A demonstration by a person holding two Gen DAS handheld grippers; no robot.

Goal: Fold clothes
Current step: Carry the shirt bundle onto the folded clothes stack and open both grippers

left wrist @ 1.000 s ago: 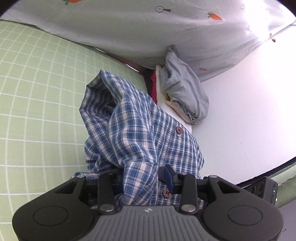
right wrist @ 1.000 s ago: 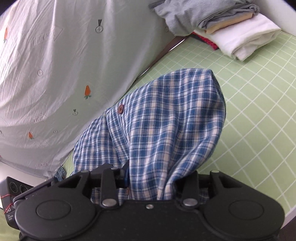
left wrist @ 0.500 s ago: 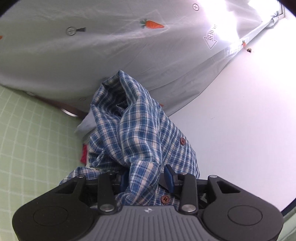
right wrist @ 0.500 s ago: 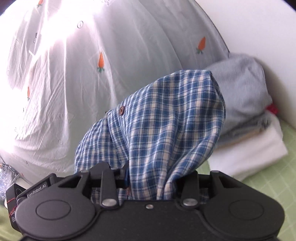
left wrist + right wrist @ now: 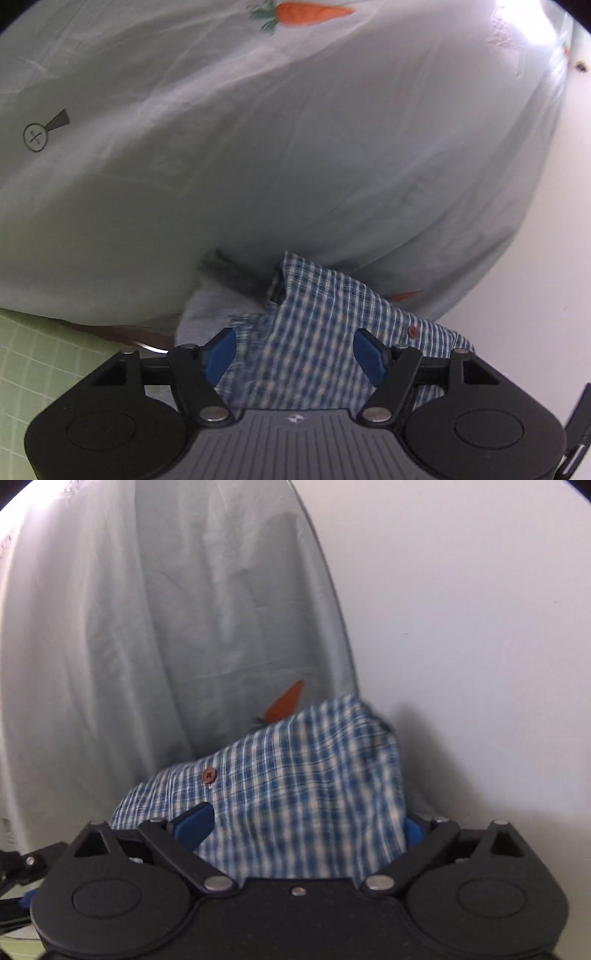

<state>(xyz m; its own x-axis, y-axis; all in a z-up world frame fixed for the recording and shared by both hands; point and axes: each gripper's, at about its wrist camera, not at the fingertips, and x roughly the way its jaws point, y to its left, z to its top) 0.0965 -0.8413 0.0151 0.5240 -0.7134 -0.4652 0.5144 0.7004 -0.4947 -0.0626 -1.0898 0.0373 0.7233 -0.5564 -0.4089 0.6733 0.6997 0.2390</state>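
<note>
The blue-and-white plaid shirt point(image 5: 332, 314) with brown buttons lies bunched on top of a grey garment point(image 5: 207, 314), close against the carrot-print sheet. My left gripper point(image 5: 295, 354) is open, its blue pads point(image 5: 219, 354) wide apart on either side of the shirt's near edge. In the right wrist view the same shirt point(image 5: 295, 775) fills the space ahead of my right gripper point(image 5: 303, 827). That gripper is open too. Its left pad point(image 5: 194, 823) is bare, and the right pad is partly hidden behind the cloth.
A pale sheet printed with carrots point(image 5: 258, 147) hangs right behind the shirt point(image 5: 147, 627). A white wall point(image 5: 461, 627) stands to the right. A strip of green checked mat point(image 5: 37, 350) shows at the lower left.
Both grippers were shut on the shirt and carried it forward to the pile by the sheet. Their jaws now stand wide apart and the shirt has dropped out of their grip.
</note>
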